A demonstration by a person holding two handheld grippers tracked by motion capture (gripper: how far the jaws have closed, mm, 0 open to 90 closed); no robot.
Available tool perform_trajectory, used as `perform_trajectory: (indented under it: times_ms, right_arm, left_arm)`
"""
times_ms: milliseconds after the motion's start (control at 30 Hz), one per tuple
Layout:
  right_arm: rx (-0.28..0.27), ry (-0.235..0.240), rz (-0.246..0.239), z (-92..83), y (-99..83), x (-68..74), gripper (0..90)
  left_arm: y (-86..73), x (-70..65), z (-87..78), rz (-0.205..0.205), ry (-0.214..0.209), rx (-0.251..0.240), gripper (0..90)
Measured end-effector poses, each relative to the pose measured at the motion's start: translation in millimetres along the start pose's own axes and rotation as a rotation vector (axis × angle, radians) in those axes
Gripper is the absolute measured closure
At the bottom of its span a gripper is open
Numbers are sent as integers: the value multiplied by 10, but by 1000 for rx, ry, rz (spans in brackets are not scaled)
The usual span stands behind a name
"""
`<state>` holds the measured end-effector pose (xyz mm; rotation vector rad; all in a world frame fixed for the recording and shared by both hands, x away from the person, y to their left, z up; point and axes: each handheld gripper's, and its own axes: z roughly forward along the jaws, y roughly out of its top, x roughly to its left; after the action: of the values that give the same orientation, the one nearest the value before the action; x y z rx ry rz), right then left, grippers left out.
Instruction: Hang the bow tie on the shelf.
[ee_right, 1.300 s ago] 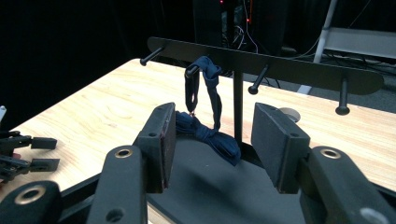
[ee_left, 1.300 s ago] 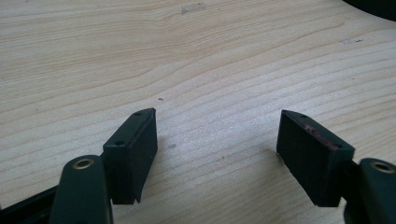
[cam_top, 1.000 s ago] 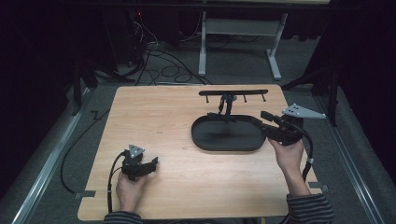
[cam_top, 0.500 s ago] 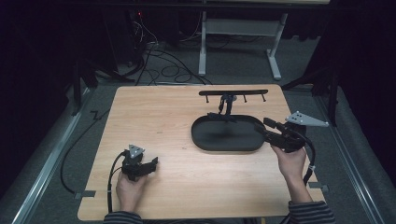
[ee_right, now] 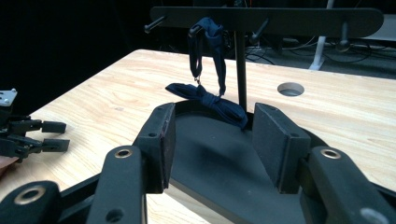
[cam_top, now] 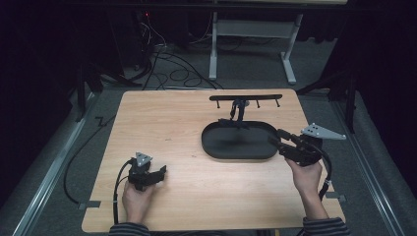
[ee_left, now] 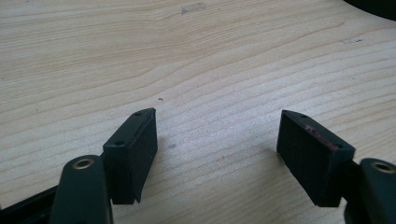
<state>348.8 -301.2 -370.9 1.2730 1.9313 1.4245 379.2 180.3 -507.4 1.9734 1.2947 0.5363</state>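
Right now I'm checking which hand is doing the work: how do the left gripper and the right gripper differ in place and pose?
The left gripper rests on bare wood near the front of the table, far from the black tray; the right gripper reaches over the tray's right rim. The left gripper's jaws frame plain tabletop, while the right gripper's jaws point toward the dark blue strap hanging from the rack. Both are open and hold nothing.

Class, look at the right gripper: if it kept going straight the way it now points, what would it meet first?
Most likely the black tray: the right gripper points across its near rim with open fingers. Beyond lie the dark blue strap and the stand's post. Depth is uncertain.
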Motion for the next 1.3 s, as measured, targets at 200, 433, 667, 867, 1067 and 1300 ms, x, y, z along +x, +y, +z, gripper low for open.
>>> perform_trajectory:
  times_ms: [200,433,667,867,1067,1300]
  right_arm:
    - [14,6,-1,30,-64,26,517]
    - [28,21,2,50,-142,43,517]
    - [48,29,1,86,-227,70,517]
    - [59,35,3,117,-280,92,518]
    - [74,44,0,158,-338,118,518]
    - [88,52,-1,203,-399,149,518]
  left_arm:
    - [0,-1,0,0,0,0,294]
    - [0,-3,1,2,1,0,295]
    - [0,-4,1,2,3,0,294]
    - [0,-4,2,3,3,0,294]
    - [0,-5,2,2,3,0,294]
    - [0,-4,2,2,3,0,294]
